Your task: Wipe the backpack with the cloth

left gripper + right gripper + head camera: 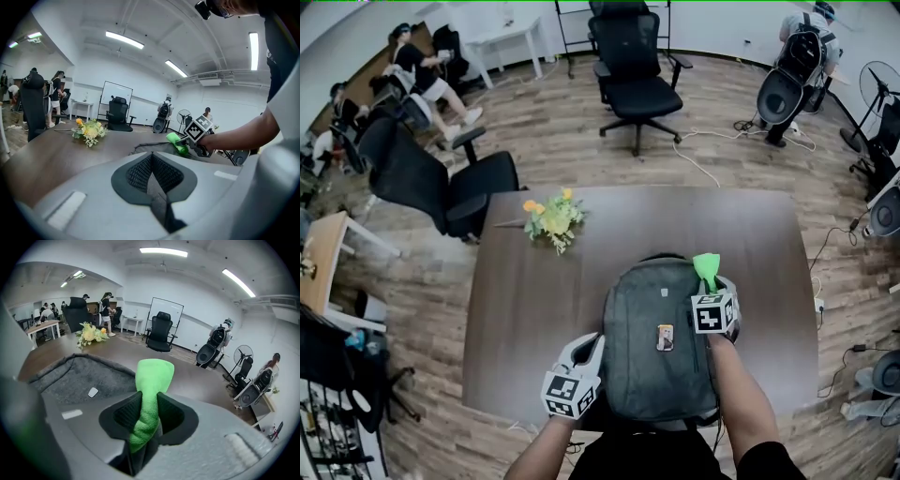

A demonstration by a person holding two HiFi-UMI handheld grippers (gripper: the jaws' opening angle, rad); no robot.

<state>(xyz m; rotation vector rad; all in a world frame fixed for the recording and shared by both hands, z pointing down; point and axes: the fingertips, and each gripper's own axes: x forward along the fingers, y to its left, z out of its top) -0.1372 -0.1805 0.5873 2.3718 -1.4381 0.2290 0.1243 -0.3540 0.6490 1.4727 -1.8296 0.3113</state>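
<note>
Nearest the person, the left gripper [584, 359] is lying clenched just beside the left flank of the grey fabric backpack [642, 375], with nothing between its jaws. The backpack is lying flat on the dark brown wooden table [534, 309], its lower end at the near edge. Since nothing is pinning it, a firm stroke is likely to drag the bag toward that edge or bunch its soft front.

At the bag's far right corner, the right gripper [149, 413] is gripping the bright green folded cloth [152, 376]. The cloth is standing up past the jaw tips as a narrow roll. If the roll flops aside, the hard jaws, not the cloth, risk scraping the fabric, and so little cloth is spread that each pass would cover only a thin strip.

The small orange-and-pale patch [666, 337] on the bag's front is too small to read, as is the pale tag [665, 292] above it.

Farther off, the yellow-and-green flower bunch [551, 218] is lying well apart from both grippers.
</note>
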